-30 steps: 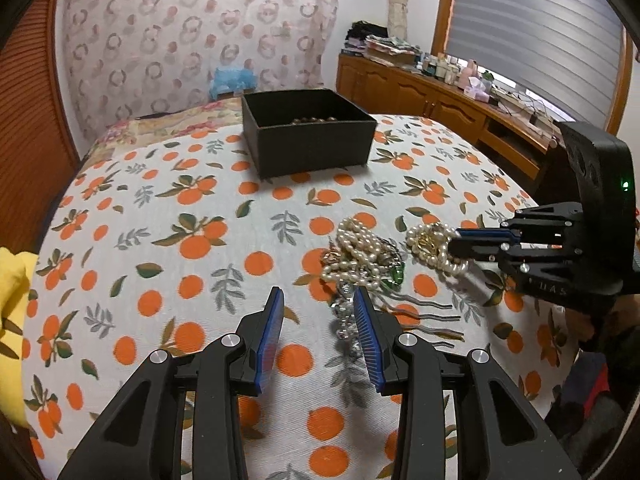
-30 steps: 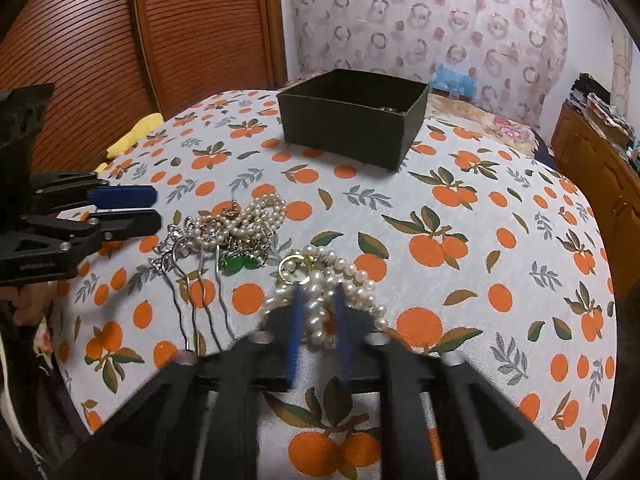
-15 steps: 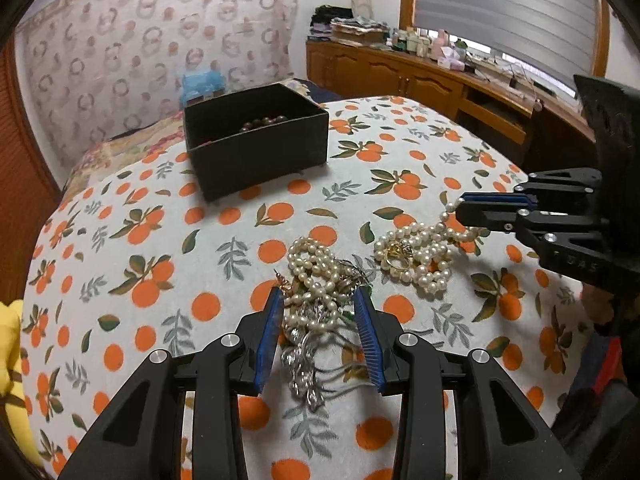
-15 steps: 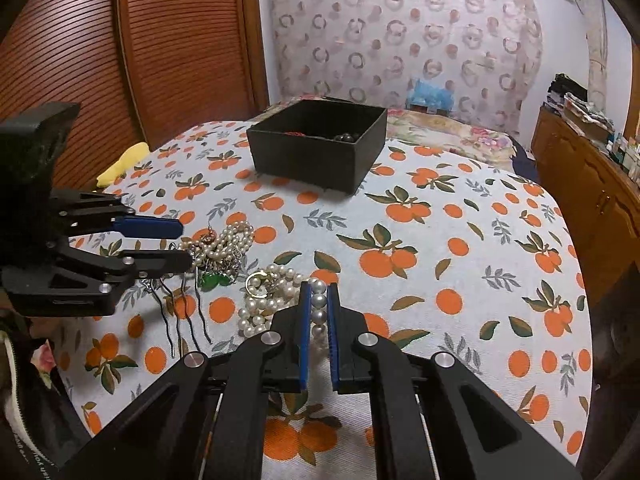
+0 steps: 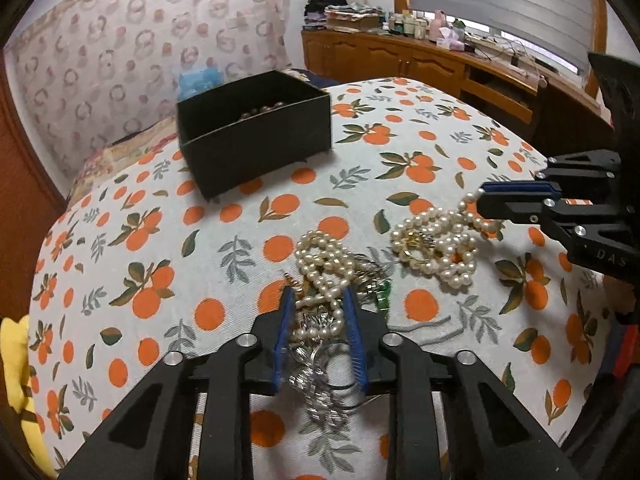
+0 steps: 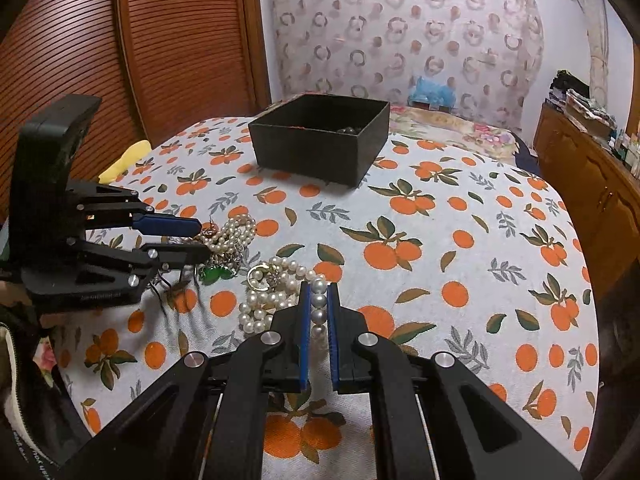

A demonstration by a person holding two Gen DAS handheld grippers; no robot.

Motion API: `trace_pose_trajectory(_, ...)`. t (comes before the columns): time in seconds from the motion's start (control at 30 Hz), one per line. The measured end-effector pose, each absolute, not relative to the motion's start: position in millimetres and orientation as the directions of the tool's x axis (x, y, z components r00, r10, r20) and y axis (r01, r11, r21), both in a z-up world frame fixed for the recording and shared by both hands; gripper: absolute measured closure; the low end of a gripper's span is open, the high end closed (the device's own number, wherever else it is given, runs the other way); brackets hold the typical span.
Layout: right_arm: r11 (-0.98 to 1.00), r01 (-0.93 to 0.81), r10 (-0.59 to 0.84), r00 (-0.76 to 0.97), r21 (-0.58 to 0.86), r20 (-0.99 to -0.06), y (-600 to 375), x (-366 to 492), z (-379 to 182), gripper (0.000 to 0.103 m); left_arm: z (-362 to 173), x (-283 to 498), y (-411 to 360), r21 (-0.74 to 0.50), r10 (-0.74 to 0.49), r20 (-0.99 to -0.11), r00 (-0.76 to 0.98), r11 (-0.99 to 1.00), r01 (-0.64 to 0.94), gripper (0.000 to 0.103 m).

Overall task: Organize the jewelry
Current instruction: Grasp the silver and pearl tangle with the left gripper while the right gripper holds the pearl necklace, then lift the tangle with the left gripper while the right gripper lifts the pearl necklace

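Note:
A black open box [image 5: 256, 148] [image 6: 320, 148] with dark beads inside stands at the far side of the orange-print tablecloth [image 5: 160, 240]. My left gripper [image 5: 318, 294] [image 6: 204, 239] is closing on a tangle of pearl necklace [image 5: 320, 256] and silver pieces [image 5: 320, 380]; the pads touch the pearls. A green stone [image 6: 216, 274] lies at the tangle's edge. My right gripper [image 6: 319, 285] [image 5: 482, 200] is shut on one strand of a second pearl necklace [image 6: 272, 296] [image 5: 440, 244], which has a gold ring in it and mostly rests on the cloth.
A yellow cloth [image 5: 12, 360] [image 6: 124, 160] lies at the table's left edge. Wooden cabinets [image 5: 400, 60] with clutter run along the right wall, and louvred wooden doors [image 6: 120, 60] stand on the left. Bare tablecloth lies between the jewelry and the box.
My left gripper has moved forward over the pearl and silver tangle, and its jaws have narrowed around it. The right gripper keeps its hold on the pearl strand.

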State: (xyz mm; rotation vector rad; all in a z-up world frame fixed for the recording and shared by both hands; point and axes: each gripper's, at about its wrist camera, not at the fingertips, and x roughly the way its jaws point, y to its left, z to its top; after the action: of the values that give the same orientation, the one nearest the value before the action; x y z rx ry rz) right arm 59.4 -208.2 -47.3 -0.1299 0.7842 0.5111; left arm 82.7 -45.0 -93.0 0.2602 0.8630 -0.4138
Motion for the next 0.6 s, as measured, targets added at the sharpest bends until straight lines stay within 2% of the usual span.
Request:
trace_pose_trajectory(0.07,0.872,-0.483,0.390,0.593,0.076,-0.705,-207.9,59.7,-48.7,0.094,-92.8,82.8,-40.3,0.042,-0.249,-0.776,0.579,0.896,0.442,0.094)
trace_pose_trajectory(0.6,0.870,-0.486,0.393,0.588,0.079,-0.707,-206.8,57.9,-54.1,0.094,-66.6,85.8,-2.7,-0.062,-0.303,-0.729,0.614,0.922,0.382,0.099)
